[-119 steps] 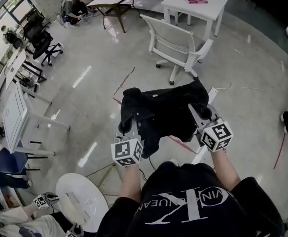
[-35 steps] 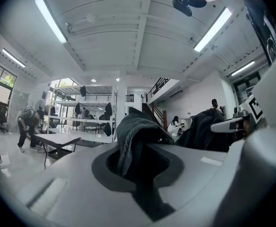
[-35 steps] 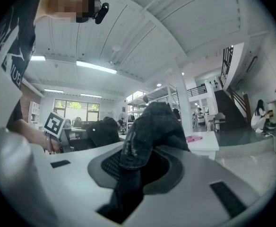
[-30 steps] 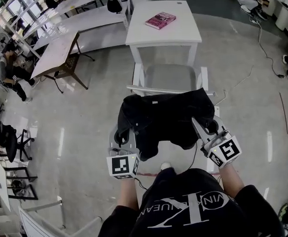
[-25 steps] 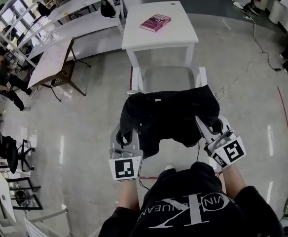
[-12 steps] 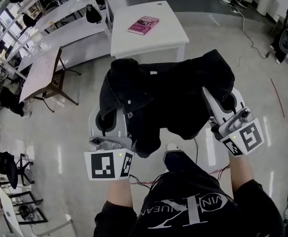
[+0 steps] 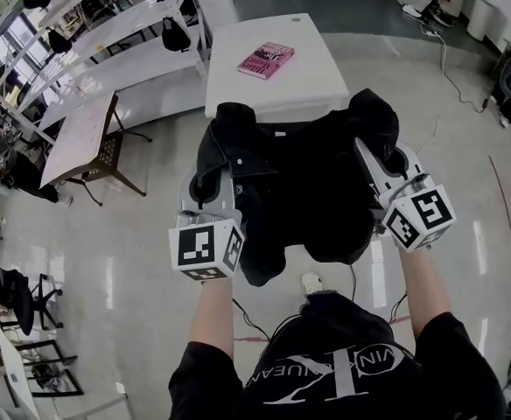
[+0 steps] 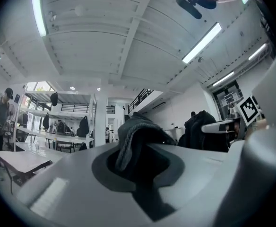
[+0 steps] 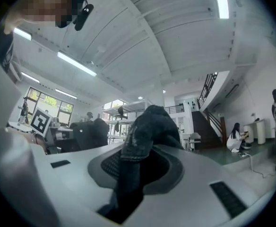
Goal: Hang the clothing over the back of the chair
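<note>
A black jacket (image 7: 304, 178) hangs spread between my two grippers, held high in front of me in the head view. My left gripper (image 7: 213, 180) is shut on the jacket's left shoulder, where a dark fold (image 8: 134, 135) bulges out between its jaws. My right gripper (image 7: 374, 154) is shut on the right shoulder, and denim-like cloth (image 9: 147, 124) is pinched in its jaws and trails down. The other gripper (image 8: 223, 126) shows at the right of the left gripper view. The chair is hidden behind the raised jacket.
A white table (image 7: 238, 81) with a pink book (image 7: 267, 59) stands just beyond the jacket. A brown desk (image 7: 85, 134) and long white benches (image 7: 107, 42) lie to the left. Cables (image 7: 247, 318) run over the floor by my feet. People sit at the far left and top right.
Both grippers have risen and moved forward together with the jacket. The white chair, seen below the jacket a second ago, is now covered by it.
</note>
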The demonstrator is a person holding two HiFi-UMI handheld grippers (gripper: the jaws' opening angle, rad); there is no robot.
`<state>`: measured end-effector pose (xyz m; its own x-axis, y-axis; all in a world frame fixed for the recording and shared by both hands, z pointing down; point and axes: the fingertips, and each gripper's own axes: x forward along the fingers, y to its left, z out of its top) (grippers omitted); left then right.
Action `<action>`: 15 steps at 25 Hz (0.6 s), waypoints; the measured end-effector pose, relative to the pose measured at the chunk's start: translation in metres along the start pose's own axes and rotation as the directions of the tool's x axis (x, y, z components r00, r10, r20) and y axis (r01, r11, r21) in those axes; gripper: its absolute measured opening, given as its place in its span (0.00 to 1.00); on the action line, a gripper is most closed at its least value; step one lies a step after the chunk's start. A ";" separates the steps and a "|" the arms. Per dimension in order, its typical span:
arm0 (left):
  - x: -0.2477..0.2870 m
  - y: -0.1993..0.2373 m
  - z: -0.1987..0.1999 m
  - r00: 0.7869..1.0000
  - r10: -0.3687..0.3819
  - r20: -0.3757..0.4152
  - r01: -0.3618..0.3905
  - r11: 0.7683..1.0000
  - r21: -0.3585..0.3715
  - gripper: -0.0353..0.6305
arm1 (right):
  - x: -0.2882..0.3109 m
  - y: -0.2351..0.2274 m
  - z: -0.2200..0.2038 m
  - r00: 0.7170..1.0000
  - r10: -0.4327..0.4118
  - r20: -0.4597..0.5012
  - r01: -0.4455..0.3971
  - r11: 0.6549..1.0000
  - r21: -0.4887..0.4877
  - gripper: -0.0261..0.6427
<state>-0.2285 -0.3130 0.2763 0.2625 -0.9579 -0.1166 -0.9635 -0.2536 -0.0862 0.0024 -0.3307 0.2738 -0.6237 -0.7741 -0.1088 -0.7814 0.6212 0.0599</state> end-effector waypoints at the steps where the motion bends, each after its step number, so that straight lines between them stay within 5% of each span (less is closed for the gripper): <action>1: 0.010 0.002 -0.002 1.000 -0.001 -0.002 0.001 1.000 -0.008 0.13 | 0.008 -0.008 -0.002 1.000 -0.008 -0.002 0.008 1.000 0.014 0.18; 7: 0.057 0.009 -0.024 0.999 0.004 -0.044 -0.002 0.999 0.042 0.13 | 0.040 -0.031 -0.019 0.999 -0.020 -0.039 0.021 1.000 0.022 0.18; 15: 0.089 0.013 -0.089 0.985 0.005 -0.171 0.015 0.993 0.115 0.14 | 0.073 -0.059 -0.105 0.970 -0.041 -0.239 0.048 0.999 0.021 0.18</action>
<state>-0.2224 -0.4134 0.3534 0.2452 -0.9680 0.0541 -0.9468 -0.2511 -0.2011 0.0011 -0.4367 0.3661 -0.5776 -0.8059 0.1296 -0.8097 0.5858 0.0341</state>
